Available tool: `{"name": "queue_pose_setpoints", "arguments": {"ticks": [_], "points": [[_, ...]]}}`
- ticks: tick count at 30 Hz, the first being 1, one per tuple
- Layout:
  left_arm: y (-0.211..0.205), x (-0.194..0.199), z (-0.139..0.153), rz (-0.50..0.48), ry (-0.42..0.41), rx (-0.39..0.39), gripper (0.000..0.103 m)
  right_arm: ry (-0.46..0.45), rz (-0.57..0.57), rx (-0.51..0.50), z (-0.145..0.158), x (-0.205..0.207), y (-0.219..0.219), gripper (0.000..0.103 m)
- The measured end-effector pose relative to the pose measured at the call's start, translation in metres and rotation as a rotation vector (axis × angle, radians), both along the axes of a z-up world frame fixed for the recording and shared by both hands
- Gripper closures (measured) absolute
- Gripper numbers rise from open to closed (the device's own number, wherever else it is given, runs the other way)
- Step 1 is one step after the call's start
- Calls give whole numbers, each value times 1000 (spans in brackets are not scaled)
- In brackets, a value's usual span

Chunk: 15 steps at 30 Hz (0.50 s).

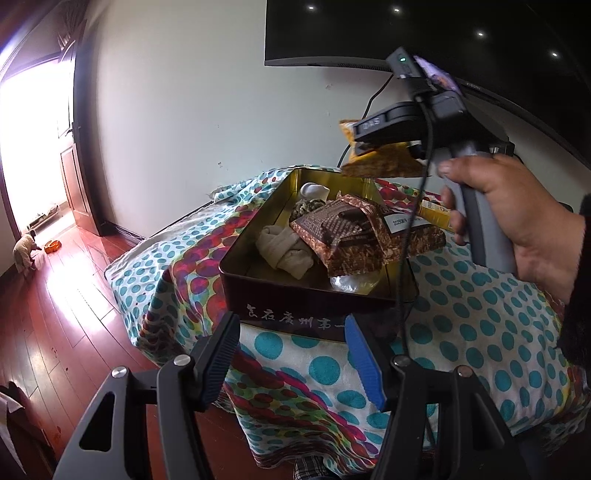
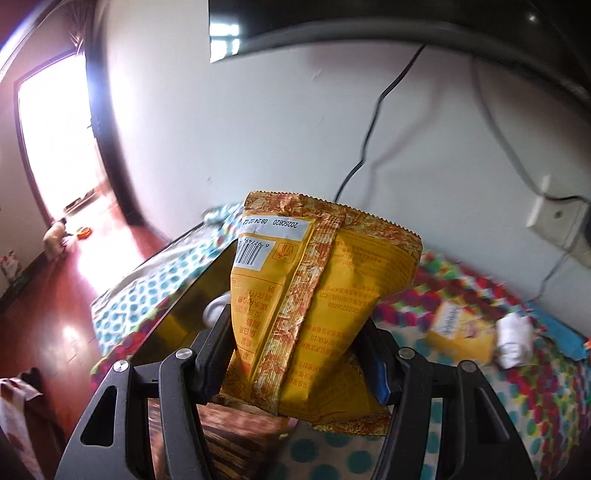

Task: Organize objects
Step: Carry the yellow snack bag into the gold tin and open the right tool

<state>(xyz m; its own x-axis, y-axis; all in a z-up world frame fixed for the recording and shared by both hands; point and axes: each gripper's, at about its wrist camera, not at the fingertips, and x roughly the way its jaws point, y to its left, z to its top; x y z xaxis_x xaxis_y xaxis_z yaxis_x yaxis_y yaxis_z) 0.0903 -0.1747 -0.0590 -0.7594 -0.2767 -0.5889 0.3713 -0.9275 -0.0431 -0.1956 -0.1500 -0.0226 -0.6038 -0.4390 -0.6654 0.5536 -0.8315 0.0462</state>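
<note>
A dark tin box (image 1: 236, 291) with a gold inside stands on a polka-dot cloth (image 1: 498, 325). It holds brown snack packets (image 1: 343, 229), a rolled cream cloth (image 1: 284, 251), a white item and a clear bag. My right gripper (image 2: 301, 354) is shut on a yellow snack packet (image 2: 325, 295); in the left wrist view the gripper (image 1: 384, 144) holds this packet (image 1: 384, 162) above the tin's far edge. My left gripper (image 1: 295, 365) is open and empty, just in front of the tin's near wall.
Another yellow packet (image 2: 461, 332) and a white roll (image 2: 513, 339) lie on the cloth to the right of the tin. A television (image 1: 443, 29) hangs on the wall behind, with cables below it. Red wood floor (image 1: 55, 314) and an open doorway are at the left.
</note>
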Motion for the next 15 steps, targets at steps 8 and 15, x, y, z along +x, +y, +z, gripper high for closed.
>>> {"name": "queue_pose_setpoints", "arguments": {"ticks": [8, 15], "points": [[1, -1, -2, -14, -5, 3, 42, -246, 22, 29, -41, -37, -21, 38], [2, -1, -2, -15, -6, 11, 42, -218, 12, -95, -20, -36, 6, 16]]}}
